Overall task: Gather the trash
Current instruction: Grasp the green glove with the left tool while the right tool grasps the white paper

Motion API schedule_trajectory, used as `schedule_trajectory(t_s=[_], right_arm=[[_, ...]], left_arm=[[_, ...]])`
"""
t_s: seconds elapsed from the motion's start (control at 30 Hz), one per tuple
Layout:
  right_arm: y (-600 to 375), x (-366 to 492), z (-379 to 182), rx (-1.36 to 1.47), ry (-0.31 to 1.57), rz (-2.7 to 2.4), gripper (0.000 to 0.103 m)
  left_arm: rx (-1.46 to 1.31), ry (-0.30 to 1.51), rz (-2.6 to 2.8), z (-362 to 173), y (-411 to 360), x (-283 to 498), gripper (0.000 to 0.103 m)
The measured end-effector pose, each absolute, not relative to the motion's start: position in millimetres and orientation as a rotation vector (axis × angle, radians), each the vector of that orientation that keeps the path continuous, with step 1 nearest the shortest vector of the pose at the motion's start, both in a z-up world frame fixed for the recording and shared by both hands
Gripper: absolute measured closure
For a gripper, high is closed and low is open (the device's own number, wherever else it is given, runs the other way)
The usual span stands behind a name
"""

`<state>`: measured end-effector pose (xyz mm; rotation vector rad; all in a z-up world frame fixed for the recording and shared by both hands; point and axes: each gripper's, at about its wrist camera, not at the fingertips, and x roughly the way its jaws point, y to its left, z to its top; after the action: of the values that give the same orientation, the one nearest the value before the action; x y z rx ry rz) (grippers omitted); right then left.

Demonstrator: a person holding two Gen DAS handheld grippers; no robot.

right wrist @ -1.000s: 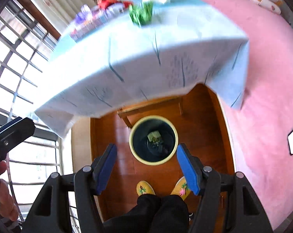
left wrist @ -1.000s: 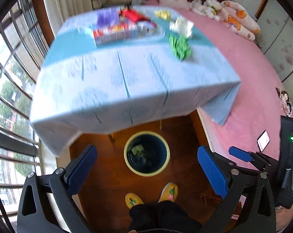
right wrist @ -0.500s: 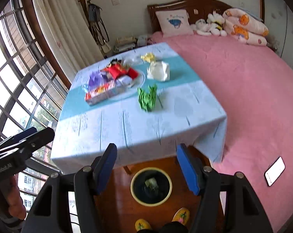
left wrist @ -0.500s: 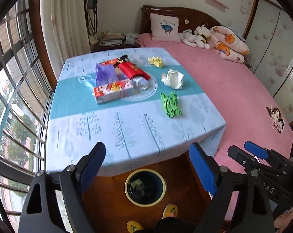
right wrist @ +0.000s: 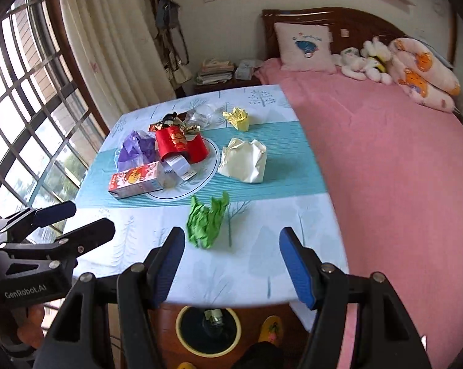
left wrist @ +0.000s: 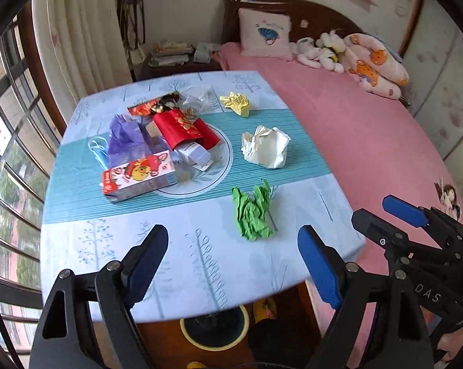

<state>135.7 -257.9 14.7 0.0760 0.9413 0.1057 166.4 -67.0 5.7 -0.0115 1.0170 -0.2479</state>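
A crumpled green paper (left wrist: 253, 212) (right wrist: 206, 221) lies nearest on the blue tablecloth. Behind it lie a crumpled white paper (left wrist: 265, 150) (right wrist: 245, 161) and a yellow paper ball (left wrist: 236, 103) (right wrist: 237, 118). To the left lies a heap: a red-and-white carton (left wrist: 139, 178) (right wrist: 136, 180), a red packet (left wrist: 183, 130) (right wrist: 180, 146) and a purple bag (left wrist: 125, 141) (right wrist: 136, 149). A yellow-rimmed bin (left wrist: 216, 327) (right wrist: 208, 329) stands on the floor under the table's front edge. My left gripper (left wrist: 231, 264) and right gripper (right wrist: 231, 267) are both open and empty, above the front edge.
A pink bed (left wrist: 369, 141) with a pillow and soft toys runs along the table's right side. A barred window (right wrist: 25, 135) and curtains are on the left. A nightstand with papers (right wrist: 219, 72) stands behind the table. My feet in yellow slippers (right wrist: 269, 327) are beside the bin.
Both grippers have tilted up from looking down at the bin and floor to looking across the tabletop. Both stay open and empty.
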Motion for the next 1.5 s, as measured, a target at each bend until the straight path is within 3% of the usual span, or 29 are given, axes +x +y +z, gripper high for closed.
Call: schedule_trajectory(t_s=[0.43, 0.73, 0.83, 1.03, 1.13, 1.17, 1.27, 1.5], right_arm=[[-319, 258, -49, 0.059, 1.118, 0.317, 0.043], [-312, 311, -84, 0.048, 1.18, 0.41, 0.051], [-307, 327, -90, 0.054, 1.184, 0.432, 0.051], [-298, 352, -106, 0.077, 1.216, 0.454, 0.051], [-294, 357, -115, 0.074, 1.234, 0.465, 0.052], [-293, 358, -117, 0.076, 1.236, 0.472, 0.056], [-288, 360, -124, 0.075, 1.255, 0.493, 0.078], [-283, 352, -117, 0.063, 1.21, 0.506, 0.079]], left_arm=[[-0.093, 1.309, -0.038, -111, -121, 255, 0.018], [-0.116, 1.386, 0.032, -150, -135, 270, 0.019], [-0.109, 1.404, 0.034, -156, -139, 272, 0.028], [-0.102, 1.414, 0.052, -165, -149, 270, 0.034], [-0.087, 1.401, 0.063, -164, -151, 277, 0.05], [-0.086, 1.398, 0.065, -164, -151, 278, 0.058], [-0.133, 1.403, 0.057, -161, -145, 280, 0.066], [-0.193, 1.355, 0.103, -142, -128, 270, 0.067]])
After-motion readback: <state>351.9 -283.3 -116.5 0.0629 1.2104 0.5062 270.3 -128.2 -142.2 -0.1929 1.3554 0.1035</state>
